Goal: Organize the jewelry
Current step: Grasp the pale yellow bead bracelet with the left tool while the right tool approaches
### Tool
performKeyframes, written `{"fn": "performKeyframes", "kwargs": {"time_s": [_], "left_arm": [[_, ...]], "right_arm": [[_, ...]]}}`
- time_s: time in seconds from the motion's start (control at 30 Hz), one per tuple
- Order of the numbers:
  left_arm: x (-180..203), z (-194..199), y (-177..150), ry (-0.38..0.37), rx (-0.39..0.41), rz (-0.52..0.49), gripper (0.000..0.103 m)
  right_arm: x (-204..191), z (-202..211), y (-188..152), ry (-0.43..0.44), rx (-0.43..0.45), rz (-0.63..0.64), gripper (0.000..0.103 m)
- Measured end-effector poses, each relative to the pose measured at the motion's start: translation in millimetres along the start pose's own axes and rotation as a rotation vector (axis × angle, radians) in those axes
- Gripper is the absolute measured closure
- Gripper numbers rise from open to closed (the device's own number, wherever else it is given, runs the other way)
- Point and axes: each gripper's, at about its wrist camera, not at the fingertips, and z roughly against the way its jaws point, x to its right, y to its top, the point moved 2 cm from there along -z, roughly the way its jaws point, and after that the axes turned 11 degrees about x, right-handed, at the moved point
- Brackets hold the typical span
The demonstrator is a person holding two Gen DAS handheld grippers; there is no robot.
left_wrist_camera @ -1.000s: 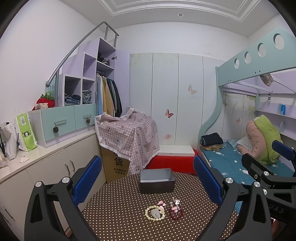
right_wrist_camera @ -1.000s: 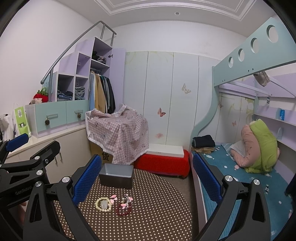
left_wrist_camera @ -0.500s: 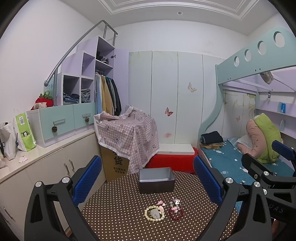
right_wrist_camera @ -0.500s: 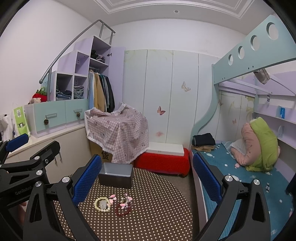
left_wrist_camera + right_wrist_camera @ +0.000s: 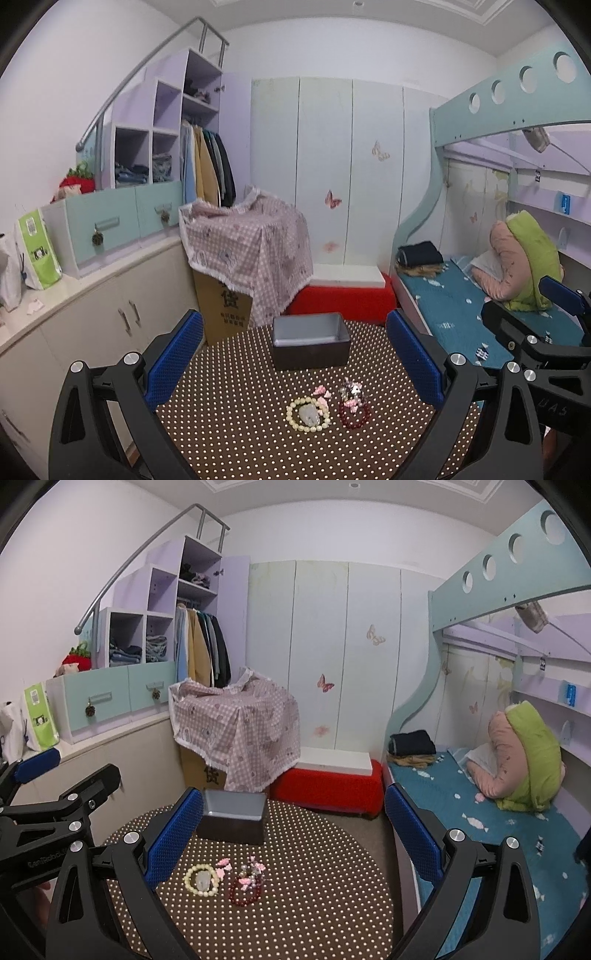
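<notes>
Polka-dot tablecloth [image 5: 236,424] carries a cream bead bracelet [image 5: 307,413] beside a red bracelet [image 5: 355,412], near the open grey box [image 5: 309,345] meant for them. Left gripper [image 5: 295,363] and right gripper [image 5: 293,843] hover wide, empty.

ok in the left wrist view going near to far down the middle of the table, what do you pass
cream bead bracelet → small pink pieces → open grey box → red bench beyond the table
</notes>
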Motion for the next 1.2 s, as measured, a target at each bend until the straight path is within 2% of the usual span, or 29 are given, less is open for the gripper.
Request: {"fn": "performKeyframes", "kwargs": {"time_s": [0.3, 0.53, 0.7, 0.8, 0.87, 1.03, 1.2], "left_arm": [[-22.2, -57.3, -37.8, 0.021, -0.158, 0.028, 0.007], [-41.5, -115.8, -109.1, 0.058, -0.409, 0.013, 0.008], [-44.6, -141.1, -152.1, 0.043, -0.534, 0.021, 0.008], [-45.1, -150.2, -166.1, 0.048, -0.566, 0.018, 0.009], [-44.8, -155.5, -174.9, 0.042, -0.596, 0.018, 0.013], [-47.5, -166.6, -191.5, 0.020, -0.658, 0.030, 0.031], [-43.4, -170.7, -195.5, -0.002, -0.669, 0.018, 0.031]], "right_arm": [[7.2, -55.5, -34.8, -0.003, -0.137, 0.004, 0.008], [7.0, -106.0, -85.6, 0.003, -0.301, 0.035, 0.008], [6.1, -135.8, -124.4, 0.002, -0.409, 0.055, 0.008], [4.3, -148.0, -143.8, 0.016, -0.464, 0.055, 0.008], [2.4, -154.2, -154.2, 0.020, -0.489, 0.059, 0.008], [3.3, -168.4, -170.4, 0.026, -0.534, 0.054, 0.008], [-0.3, -177.0, -181.3, 0.045, -0.571, 0.045, 0.008]]}}
